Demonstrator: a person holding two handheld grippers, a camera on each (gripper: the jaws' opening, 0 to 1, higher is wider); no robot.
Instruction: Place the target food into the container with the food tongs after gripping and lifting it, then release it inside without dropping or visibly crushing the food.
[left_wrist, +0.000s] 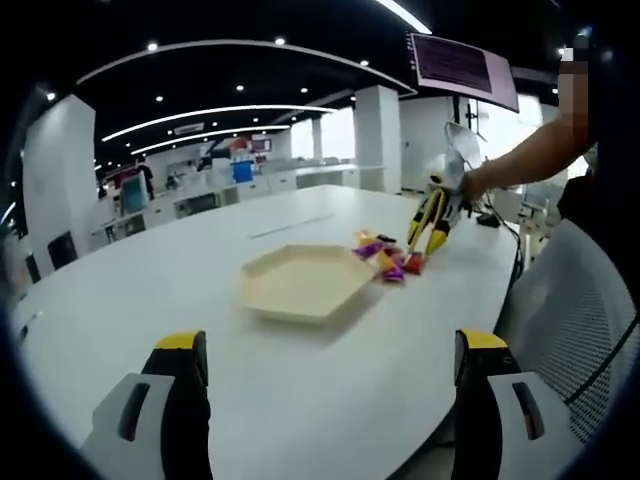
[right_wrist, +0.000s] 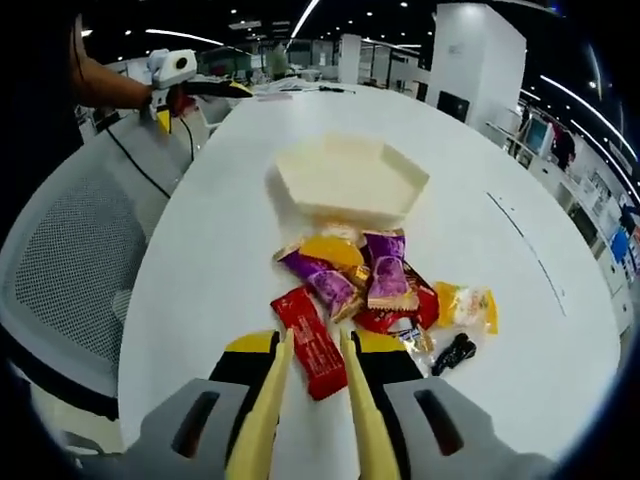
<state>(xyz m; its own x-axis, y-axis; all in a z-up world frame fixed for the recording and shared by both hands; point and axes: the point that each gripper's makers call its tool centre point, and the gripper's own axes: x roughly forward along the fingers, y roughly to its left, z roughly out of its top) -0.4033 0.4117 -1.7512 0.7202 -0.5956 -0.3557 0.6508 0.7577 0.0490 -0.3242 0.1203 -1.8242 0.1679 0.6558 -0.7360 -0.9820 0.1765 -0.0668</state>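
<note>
Glossy plastic snack packets (right_wrist: 350, 290), matt tray (right_wrist: 350, 180), smooth white table (right_wrist: 220, 270).

Can't read any print on the snack packets (right_wrist: 345, 285), too blurred. Red packet (right_wrist: 311, 352) partly covered by the yellow tongs (right_wrist: 312, 400), lower end hidden between them. In left gripper view the packets (left_wrist: 388, 258) are just tiny colour blobs, can't tell one from another. Hanging screen (left_wrist: 462, 67) shows text, unreadable. Far desks (left_wrist: 215, 190) too small to make out. Mesh chair (right_wrist: 70, 270) cut off at the edge.
</note>
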